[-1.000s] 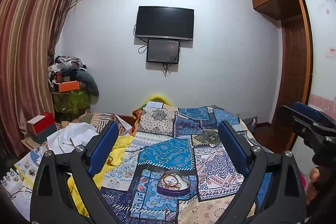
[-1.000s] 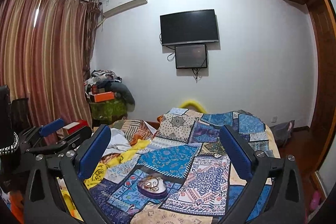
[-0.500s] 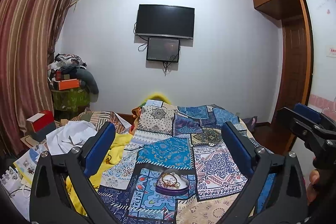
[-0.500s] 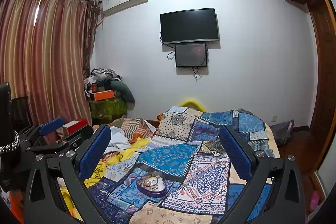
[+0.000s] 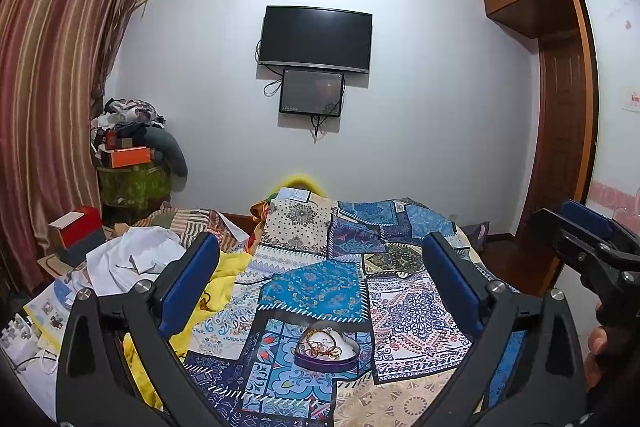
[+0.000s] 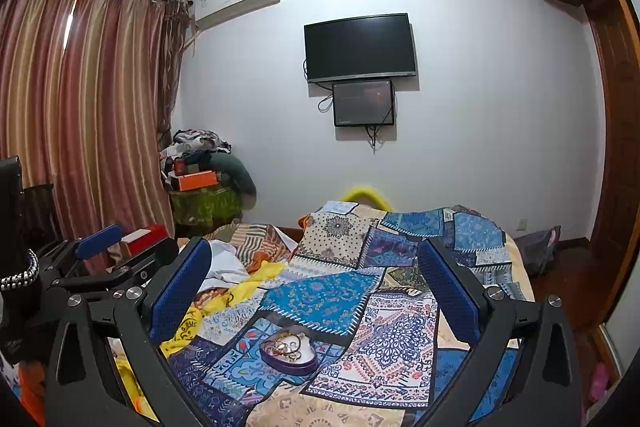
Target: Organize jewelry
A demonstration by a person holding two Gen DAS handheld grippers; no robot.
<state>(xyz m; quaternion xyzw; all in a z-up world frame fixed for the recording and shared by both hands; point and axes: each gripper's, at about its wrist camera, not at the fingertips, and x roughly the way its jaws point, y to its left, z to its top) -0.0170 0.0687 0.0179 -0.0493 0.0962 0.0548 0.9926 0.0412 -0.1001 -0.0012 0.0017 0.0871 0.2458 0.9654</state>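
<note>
A purple heart-shaped box (image 5: 326,349) with a white lining lies open on the patchwork bedspread (image 5: 312,291). A tangle of gold and brown jewelry (image 5: 320,341) rests inside it. My left gripper (image 5: 320,279) hovers above and behind the box, its blue pads wide apart with nothing between them. In the right wrist view the same heart-shaped box (image 6: 289,351) with its jewelry (image 6: 286,343) sits low between the spread pads of my right gripper (image 6: 314,279), which is open and holds nothing. Each gripper shows at the other view's edge: the right gripper (image 5: 592,247), the left gripper (image 6: 108,259).
Yellow cloth (image 5: 224,279), white clothes (image 5: 132,259) and papers crowd the bed's left side. A red box (image 5: 76,227) and a piled stand (image 5: 132,167) stand by the curtain (image 5: 48,99). A television (image 5: 316,39) hangs on the far wall. A wooden door (image 5: 564,147) is at the right.
Both views have shifted slightly, with the heart-shaped box a touch lower and nearer. Both grippers stay open and nothing was picked up.
</note>
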